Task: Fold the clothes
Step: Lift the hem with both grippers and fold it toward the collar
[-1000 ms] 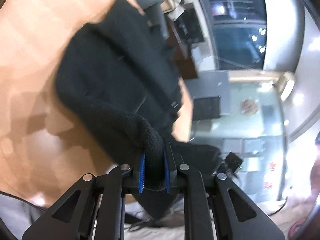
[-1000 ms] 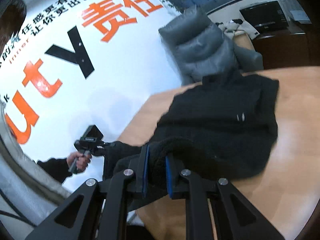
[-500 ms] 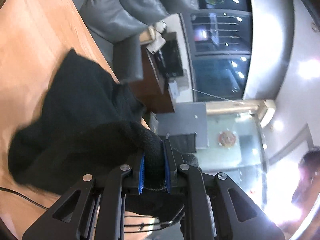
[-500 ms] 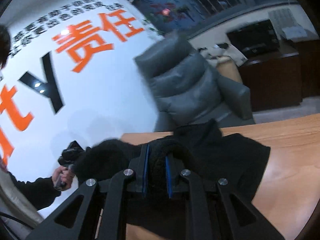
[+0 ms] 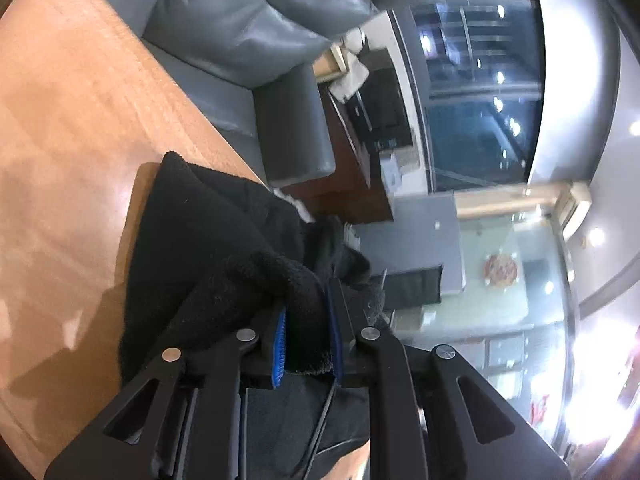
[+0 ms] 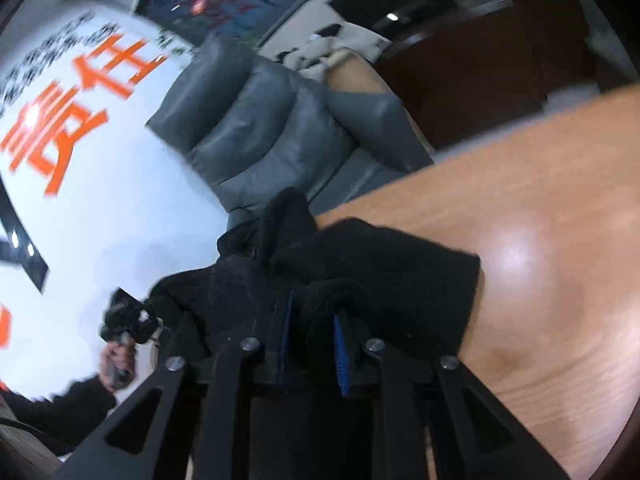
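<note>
**Both tongs clamped on the black garment at the table's near edge**

Low in the middle of each wrist view, your tongs are squeezed tight on thick black cloth. Your left gripper [image 5: 306,340] pinches a fuzzy fold of the black garment [image 5: 208,240] between its blue pads. Your right gripper [image 6: 314,344] pinches another fold of it the same way.

From both tongs the garment runs forward and up the frame, bunched on the wooden table [image 5: 72,128]. Neither hand looks nearer to it, since both already hold it. I think the next move carries the held edge forward over the rest.

Past the table stands a grey armchair [image 6: 260,132]. At the upper left of the right view, a white wall [image 6: 80,208] shows big orange characters, too blurred to read.
</note>
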### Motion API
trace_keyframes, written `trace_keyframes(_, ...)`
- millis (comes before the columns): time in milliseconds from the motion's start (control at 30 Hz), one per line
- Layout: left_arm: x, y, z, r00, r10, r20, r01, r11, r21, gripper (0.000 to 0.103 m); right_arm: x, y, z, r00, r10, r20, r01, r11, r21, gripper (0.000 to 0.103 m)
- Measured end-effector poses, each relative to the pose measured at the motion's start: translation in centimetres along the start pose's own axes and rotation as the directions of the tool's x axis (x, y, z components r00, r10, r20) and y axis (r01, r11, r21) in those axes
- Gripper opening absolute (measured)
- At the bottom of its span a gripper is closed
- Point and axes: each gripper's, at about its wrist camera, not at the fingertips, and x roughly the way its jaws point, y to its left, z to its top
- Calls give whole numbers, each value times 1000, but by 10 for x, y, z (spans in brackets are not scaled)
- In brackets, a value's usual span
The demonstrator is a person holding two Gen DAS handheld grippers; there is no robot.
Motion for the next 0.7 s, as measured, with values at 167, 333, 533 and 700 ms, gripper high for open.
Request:
trace_keyframes(167,-19,-49,-3,998,43,-37,-34,977,211,46,-38,37,5,997,-25,66,34,991,-129,77)
trace_keyframes(333,-59,-90,-10,995,53,87,-83,914,396,99,-95,63,17,948,-121,294,176,970,-168,103)
trace_keyframes(533,-7,-78,-33,975,217,-59,-152,830,537,102,-13,128,-64,968,-251,25,211,754,-622,101)
trace_keyframes(700,47,-32,-70,899,404,-170,-229,764,603,94,47,95,-138,893,-433,-123,245,696,-676,91)
